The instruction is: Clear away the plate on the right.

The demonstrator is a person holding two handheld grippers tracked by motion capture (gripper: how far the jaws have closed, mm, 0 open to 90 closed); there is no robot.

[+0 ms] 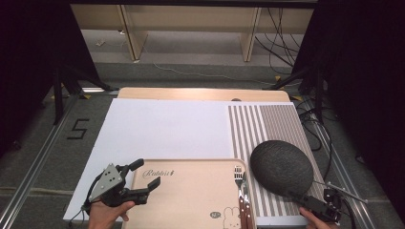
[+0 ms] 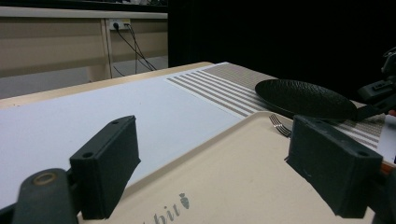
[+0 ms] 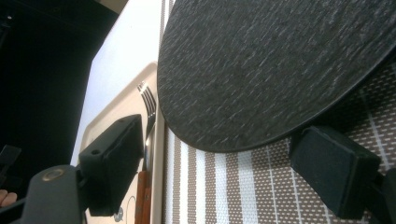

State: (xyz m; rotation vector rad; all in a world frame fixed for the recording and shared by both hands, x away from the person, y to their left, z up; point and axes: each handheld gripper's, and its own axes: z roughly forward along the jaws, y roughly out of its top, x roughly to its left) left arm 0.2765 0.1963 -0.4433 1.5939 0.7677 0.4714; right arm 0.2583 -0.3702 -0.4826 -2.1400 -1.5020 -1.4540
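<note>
A beige tray point(image 1: 191, 200) with rabbit print lies at the table's near edge. A fork point(image 1: 239, 177) and a wooden-handled knife point(image 1: 246, 206) rest along its right side. A dark textured plate point(image 1: 282, 167) sits on a striped placemat point(image 1: 267, 124) to the right. My left gripper point(image 1: 150, 171) is open over the tray's left edge, its jaws point(image 2: 219, 172) wide apart with nothing between them. At the plate's near rim my right gripper point(image 1: 302, 198) is also open; the plate point(image 3: 280, 65) rim lies between its jaws point(image 3: 229, 172).
A white sheet point(image 1: 162, 129) covers the table's left and middle, with a strip of wood showing at the far edge. Cables and table legs lie on the floor beyond. Dark curtains stand at both sides.
</note>
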